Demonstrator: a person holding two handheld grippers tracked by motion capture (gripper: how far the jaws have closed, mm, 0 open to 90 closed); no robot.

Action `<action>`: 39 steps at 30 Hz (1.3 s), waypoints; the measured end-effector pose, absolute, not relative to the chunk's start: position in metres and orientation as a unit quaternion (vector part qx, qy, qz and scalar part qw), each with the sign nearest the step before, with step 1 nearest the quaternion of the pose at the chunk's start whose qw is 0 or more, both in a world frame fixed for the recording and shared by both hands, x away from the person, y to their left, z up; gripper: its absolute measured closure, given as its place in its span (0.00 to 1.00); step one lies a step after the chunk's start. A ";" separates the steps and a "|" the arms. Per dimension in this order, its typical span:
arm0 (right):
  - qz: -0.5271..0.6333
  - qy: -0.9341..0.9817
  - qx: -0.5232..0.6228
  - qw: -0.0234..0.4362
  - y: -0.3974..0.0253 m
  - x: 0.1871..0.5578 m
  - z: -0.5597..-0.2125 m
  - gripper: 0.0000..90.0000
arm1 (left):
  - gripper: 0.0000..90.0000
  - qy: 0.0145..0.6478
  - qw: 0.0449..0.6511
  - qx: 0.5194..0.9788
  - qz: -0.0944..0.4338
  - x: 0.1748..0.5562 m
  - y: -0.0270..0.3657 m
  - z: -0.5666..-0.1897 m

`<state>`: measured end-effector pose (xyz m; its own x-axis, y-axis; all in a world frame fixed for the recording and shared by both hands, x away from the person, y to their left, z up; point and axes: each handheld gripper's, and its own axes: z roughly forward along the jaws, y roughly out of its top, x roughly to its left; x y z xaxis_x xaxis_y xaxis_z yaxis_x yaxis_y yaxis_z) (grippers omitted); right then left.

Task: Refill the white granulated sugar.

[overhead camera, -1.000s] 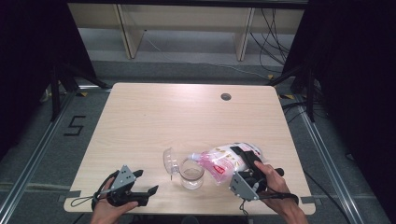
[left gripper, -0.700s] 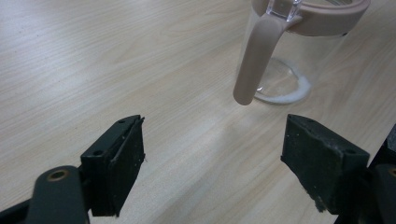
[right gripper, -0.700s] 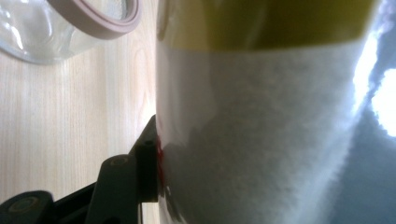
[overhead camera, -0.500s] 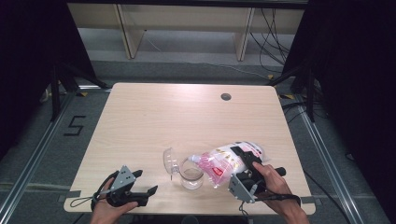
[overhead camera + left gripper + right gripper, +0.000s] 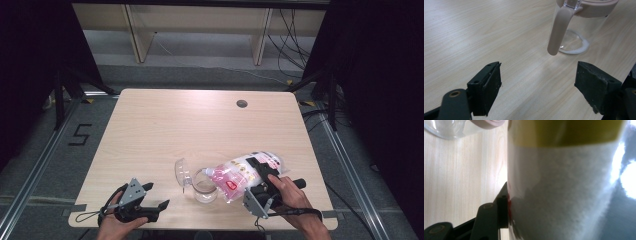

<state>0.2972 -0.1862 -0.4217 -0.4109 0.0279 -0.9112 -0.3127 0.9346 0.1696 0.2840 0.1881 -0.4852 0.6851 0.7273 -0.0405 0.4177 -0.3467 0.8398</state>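
A clear jug (image 5: 204,188) with a pink rim stands near the table's front edge, its lid (image 5: 181,172) flipped open to the left. A plastic bag of white powder (image 5: 244,170) with a pink label lies tilted, its lower end over the jug's mouth. My right gripper (image 5: 263,175) is shut on the bag's far half. In the right gripper view the bag (image 5: 564,185) presses against the left finger (image 5: 502,206). My left gripper (image 5: 155,196) rests open at the front left. Its jaws (image 5: 539,82) face the jug's pink handle (image 5: 557,32), apart from it. A little white powder (image 5: 574,51) lies in the jug's bottom.
The light wooden table (image 5: 200,125) has a round cable hole (image 5: 242,104) at the back right. Behind the table stands a low shelf unit (image 5: 200,30) with cables on the floor. Black frames flank both sides.
The bag and my right gripper have barely shifted over the jug. My left gripper has stayed in place, open.
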 end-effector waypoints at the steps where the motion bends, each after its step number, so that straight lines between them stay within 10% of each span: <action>1: 0.159 0.824 -0.093 0.536 -0.187 0.298 -0.422 0.53 | 0.23 0.358 0.446 0.802 0.173 0.284 0.188 -0.485; 39: 0.082 0.818 -0.157 0.547 -0.182 0.302 -0.425 0.53 | 0.23 0.369 0.445 0.798 0.170 0.285 0.188 -0.488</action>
<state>0.3020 -0.1816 -0.4250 -0.3526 -0.1678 -0.9206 -0.3462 0.9374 -0.0383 0.2848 0.1880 -0.4882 0.6689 0.7412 -0.0569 0.4380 -0.3311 0.8358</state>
